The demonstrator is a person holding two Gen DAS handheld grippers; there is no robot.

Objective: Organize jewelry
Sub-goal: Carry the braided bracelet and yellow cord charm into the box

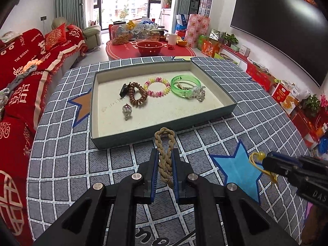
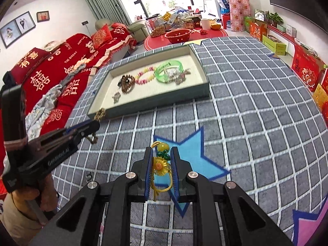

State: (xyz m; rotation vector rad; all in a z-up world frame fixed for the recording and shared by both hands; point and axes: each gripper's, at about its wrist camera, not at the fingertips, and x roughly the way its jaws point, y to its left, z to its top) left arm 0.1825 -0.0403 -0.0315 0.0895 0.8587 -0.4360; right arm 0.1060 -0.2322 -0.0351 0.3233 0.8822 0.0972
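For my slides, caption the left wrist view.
Left gripper grips a braided bracelet before the jewelry tray.

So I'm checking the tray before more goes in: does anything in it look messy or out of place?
Mostly tidy. In the tray, silver pieces lie tangled under the green bangle, and a black clip overlaps the brown coil bracelet. Nothing looks spilled or broken.

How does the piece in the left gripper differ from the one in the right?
The left gripper is shut on a tan braided cord loop, plain and matte; the right gripper is shut on a yellow sunflower charm, glossy, with a bead and green leaves. The loop reaches past its fingertips; the charm trails strands. Both hang outside the tray.
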